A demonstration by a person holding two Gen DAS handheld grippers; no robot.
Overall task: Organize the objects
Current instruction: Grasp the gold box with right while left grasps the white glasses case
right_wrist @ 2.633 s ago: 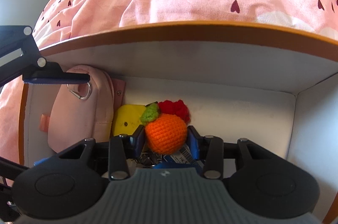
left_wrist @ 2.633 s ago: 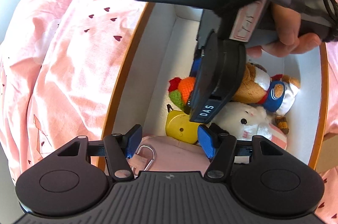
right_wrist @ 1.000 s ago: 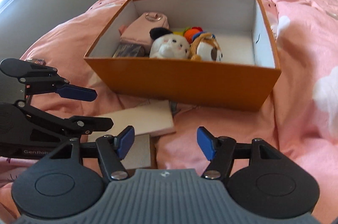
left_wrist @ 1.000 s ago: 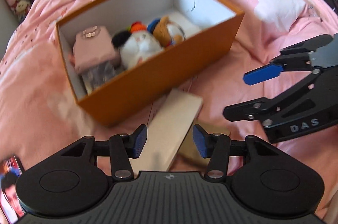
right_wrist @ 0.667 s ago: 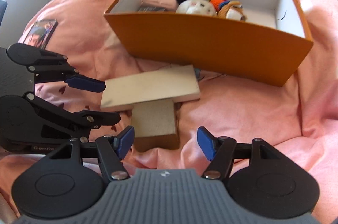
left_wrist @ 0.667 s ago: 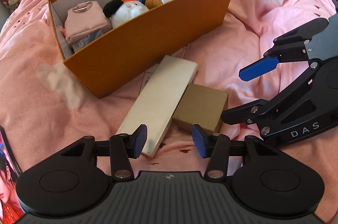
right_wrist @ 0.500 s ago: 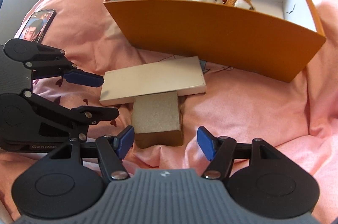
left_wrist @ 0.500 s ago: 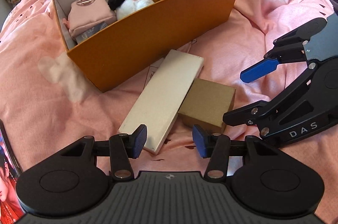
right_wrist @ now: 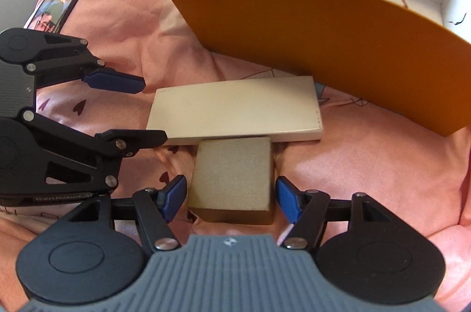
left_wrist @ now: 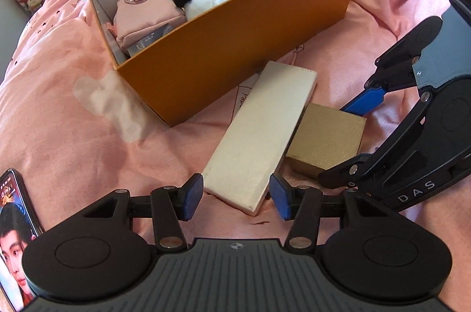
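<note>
Two boxes on bed: long cream box (left_wrist: 262,132) lies flat, long axis parallel w/ orange box (left_wrist: 235,44) wall; gold box (right_wrist: 232,179) butts its side. Left gripper (left_wrist: 236,195) & right gripper (right_wrist: 231,198) jaws spread, pinching nothing.

brightness: high, daylight, both views well exposed
source: bright strip at top-left corner of right view, looks like a window
shadows: soft; dark one under the orange box (left_wrist: 235,53) near wall, small ones under the white box (right_wrist: 235,109)
glare: white inner walls of the orange box near clipping; phone (right_wrist: 56,8) screen reflective
distortion: strong fisheye, box walls bow, dark corners
blur: centre sharp; edges soft, blanket (left_wrist: 73,135) smeared at the rim
</note>
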